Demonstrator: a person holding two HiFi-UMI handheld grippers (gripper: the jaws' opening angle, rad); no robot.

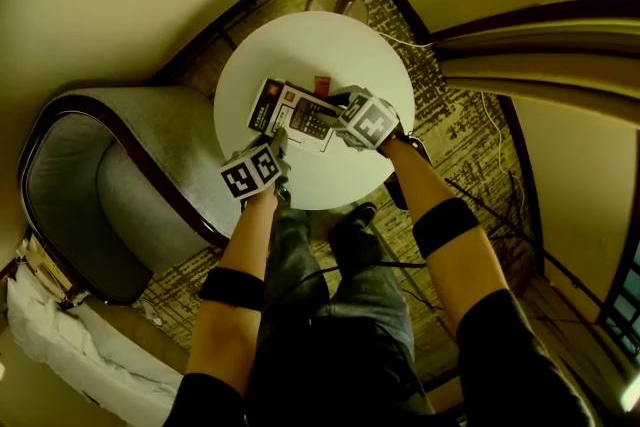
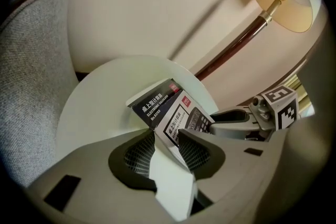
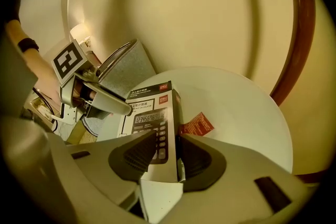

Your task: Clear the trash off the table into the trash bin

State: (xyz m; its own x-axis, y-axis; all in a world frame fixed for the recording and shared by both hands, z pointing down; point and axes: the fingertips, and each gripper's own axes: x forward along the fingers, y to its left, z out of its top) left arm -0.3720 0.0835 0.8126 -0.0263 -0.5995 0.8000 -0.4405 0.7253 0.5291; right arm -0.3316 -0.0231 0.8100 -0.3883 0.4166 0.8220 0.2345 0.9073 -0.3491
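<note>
Flat cardboard calculator box [image 1: 285,113] pinched by left hand-held gripper [image 2: 168,150] and right hand-held gripper [image 3: 169,152].

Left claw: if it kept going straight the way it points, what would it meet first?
The calculator box, already between its jaws; beyond that, probably the right claw.

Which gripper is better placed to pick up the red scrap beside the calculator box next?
Right, probably. The red scrap lies just beyond the right gripper; the left gripper grips the calculator box at its far end. The right also grips it and must release first.
</note>
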